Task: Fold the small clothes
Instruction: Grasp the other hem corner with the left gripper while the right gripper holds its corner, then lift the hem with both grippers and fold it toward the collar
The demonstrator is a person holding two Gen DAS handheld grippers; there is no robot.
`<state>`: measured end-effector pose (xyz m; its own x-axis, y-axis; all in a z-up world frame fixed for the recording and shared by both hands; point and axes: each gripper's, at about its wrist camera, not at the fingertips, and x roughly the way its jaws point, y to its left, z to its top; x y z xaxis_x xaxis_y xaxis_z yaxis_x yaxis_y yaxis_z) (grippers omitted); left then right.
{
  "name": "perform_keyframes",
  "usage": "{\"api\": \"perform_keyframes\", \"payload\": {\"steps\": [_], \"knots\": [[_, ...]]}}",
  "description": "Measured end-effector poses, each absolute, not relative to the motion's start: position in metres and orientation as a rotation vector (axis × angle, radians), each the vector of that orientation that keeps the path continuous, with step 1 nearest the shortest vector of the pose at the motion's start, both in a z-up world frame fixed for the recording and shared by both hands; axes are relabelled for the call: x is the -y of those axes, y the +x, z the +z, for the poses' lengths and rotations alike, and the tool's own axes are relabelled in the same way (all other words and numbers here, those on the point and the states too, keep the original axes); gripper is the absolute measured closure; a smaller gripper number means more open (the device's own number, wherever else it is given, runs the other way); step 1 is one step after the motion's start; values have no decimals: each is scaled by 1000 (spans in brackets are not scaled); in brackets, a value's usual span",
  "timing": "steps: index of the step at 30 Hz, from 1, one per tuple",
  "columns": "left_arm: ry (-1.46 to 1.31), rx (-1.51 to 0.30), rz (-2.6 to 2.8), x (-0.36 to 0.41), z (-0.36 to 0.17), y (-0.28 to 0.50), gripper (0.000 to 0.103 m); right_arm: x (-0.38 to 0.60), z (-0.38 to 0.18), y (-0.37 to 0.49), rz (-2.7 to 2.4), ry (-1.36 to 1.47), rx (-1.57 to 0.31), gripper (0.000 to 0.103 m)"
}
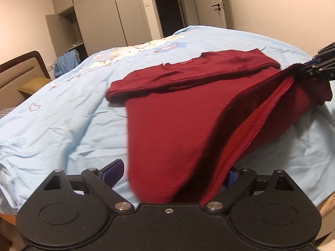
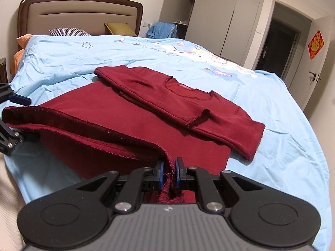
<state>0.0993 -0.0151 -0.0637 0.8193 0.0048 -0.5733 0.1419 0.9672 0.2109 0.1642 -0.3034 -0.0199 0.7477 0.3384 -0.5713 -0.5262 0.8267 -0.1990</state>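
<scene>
A dark red long-sleeved shirt (image 1: 173,113) lies on the light blue bedspread (image 1: 62,115), both sleeves folded across its chest. Its bottom hem is lifted off the bed between my two grippers. My left gripper (image 1: 173,179) has its jaws wide apart with the hem cloth draped between them. My right gripper (image 2: 168,167) is shut on the hem's other corner and also shows at the right edge of the left wrist view (image 1: 307,71). The shirt (image 2: 167,121) fills the middle of the right wrist view, collar facing away. The left gripper (image 2: 12,113) shows at the left edge there.
The bed has a brown headboard (image 2: 79,10) and pillows (image 2: 69,31) at its far end. A wardrobe (image 2: 213,14) with an open door, a dark doorway (image 2: 280,41) and a blue bundle (image 2: 161,30) stand beyond the bed. The bed's wooden edge (image 1: 326,207) is near the left gripper.
</scene>
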Motion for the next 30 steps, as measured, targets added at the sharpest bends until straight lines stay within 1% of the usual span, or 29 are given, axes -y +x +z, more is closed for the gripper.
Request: {"api": "perform_keyframes", "payload": {"steps": [3,5,7,8,10,11,13,15,16,17,18,19,20,21,22,24,26,28,29,30], "knots": [[220,-587,-83,1,-59,103,13,303,-24,174,481,-348,-559,90],[199,-569,-102,-6,-55,107,18,302,-27,180,477,-339,-567,90],[177,-560,-126,-11,-51,113,32,302,-29,188,474,-324,-577,90],[162,-560,-143,-13,-50,117,36,303,-31,192,472,-314,-584,90],[123,-566,-183,-16,-47,127,57,304,-33,199,471,-293,-594,90],[102,-572,-200,-17,-46,132,61,305,-34,201,471,-283,-596,89],[74,-579,-222,-20,-44,142,73,308,-37,205,471,-266,-606,89],[60,-583,-236,-20,-43,152,79,312,-39,207,476,-248,-612,87],[55,-586,-239,-20,-42,157,80,314,-39,208,479,-233,-614,86],[50,-592,-241,-20,-41,162,81,318,-40,208,484,-215,-614,81],[48,-602,-242,-19,-41,167,83,322,-40,209,485,-191,-615,71],[46,-616,-240,-19,-41,173,84,326,-39,210,485,-164,-617,64],[42,-634,-235,-19,-41,180,84,332,-39,210,492,-130,-615,51],[36,-651,-231,-18,-42,185,84,338,-38,209,507,-92,-609,42],[25,-668,-229,-19,-44,192,85,344,-37,208,523,-55,-604,38],[5,-693,-227,-19,-47,201,85,353,-35,205,550,-11,-600,25],[-11,-707,-228,-21,-49,207,85,357,-36,202,559,-7,-601,21],[-33,-722,-230,-24,-52,212,85,358,-39,202,550,-14,-619,21],[-49,-730,-230,-26,-53,214,85,358,-41,203,545,-10,-628,22],[-63,-735,-232,-28,-54,215,85,359,-44,205,538,-1,-636,29]]}}
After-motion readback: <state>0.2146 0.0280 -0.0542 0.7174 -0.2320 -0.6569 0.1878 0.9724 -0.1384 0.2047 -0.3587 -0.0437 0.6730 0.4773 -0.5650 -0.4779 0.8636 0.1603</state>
